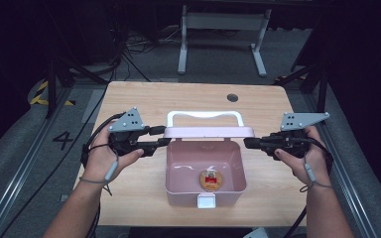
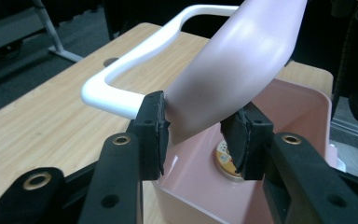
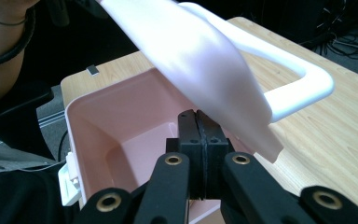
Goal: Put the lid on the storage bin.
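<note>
On the left, the left gripper (image 1: 162, 137) sits at the left end of the pink lid (image 1: 208, 132) of a pink plastic storage box (image 1: 177, 186) that stands in the middle of the wooden table (image 1: 258, 106). In the left gripper view its jaws straddle the lid's corner (image 2: 233, 70): the left pad (image 2: 158, 126) is at or just against the lid's edge, while the right pad (image 2: 240, 140) appears to stand a little off it, so I read the jaws as parted around the lid rather than clamping it.

In the middle, the lid stands tipped up and back on its rear edge, with its white carrying handle (image 1: 204, 115) pointing away from the person. The box is open, and a small round thing with a red and gold face (image 1: 209, 179), like a tin or a badge, lies on its floor. A white latch (image 1: 206, 200) hangs at the front wall.

On the right, the right gripper (image 1: 247, 143) rests at the lid's right end. In the right gripper view its jaws are pressed flat together with nothing between them, the tips (image 3: 200, 122) just under the lid's edge (image 3: 200, 60).

By my judgement the opening is as good as done: the latch is undone and the lid is raised. What seems left is for both grippers to come clear of the lid, and then perhaps to deal with the round thing inside.
</note>
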Demonstrator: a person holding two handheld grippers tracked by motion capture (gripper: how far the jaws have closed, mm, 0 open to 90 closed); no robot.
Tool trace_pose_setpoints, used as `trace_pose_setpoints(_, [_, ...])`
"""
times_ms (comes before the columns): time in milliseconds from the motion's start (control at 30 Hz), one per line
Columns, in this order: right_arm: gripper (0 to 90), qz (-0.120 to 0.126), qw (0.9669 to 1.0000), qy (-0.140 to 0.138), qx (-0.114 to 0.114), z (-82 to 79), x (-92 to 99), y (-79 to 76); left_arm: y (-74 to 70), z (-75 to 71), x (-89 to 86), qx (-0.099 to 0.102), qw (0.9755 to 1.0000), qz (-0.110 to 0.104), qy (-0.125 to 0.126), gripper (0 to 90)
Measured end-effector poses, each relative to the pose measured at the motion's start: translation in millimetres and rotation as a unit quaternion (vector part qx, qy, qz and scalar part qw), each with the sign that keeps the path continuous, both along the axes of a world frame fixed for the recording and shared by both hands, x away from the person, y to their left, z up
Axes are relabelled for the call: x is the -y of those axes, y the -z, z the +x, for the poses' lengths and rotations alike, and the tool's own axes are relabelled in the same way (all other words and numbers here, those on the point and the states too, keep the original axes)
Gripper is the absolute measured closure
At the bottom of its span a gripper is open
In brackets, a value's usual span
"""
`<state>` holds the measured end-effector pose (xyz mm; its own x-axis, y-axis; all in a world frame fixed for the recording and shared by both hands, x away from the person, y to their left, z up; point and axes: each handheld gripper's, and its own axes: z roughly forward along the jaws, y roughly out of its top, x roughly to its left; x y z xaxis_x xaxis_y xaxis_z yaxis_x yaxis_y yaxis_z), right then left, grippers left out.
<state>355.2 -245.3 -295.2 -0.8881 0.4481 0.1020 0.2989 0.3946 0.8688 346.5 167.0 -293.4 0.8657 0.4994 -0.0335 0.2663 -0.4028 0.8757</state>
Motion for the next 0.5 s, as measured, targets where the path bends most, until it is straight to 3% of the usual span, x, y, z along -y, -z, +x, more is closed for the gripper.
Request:
trace_pose_setpoints(267, [90.0,-0.001,1.0,0.001,0.001,0.1,0.0,0.1,5.8,0.2,-5.5,-0.027,0.9995,0.012,0.009,54.5])
trace_pose_setpoints(500, [90.0,-0.004,1.0,-0.006,-0.006,-1.2,0.4,-0.3,13.8,8.2,-27.4,-0.05,0.9984,0.011,-0.022,52.9])
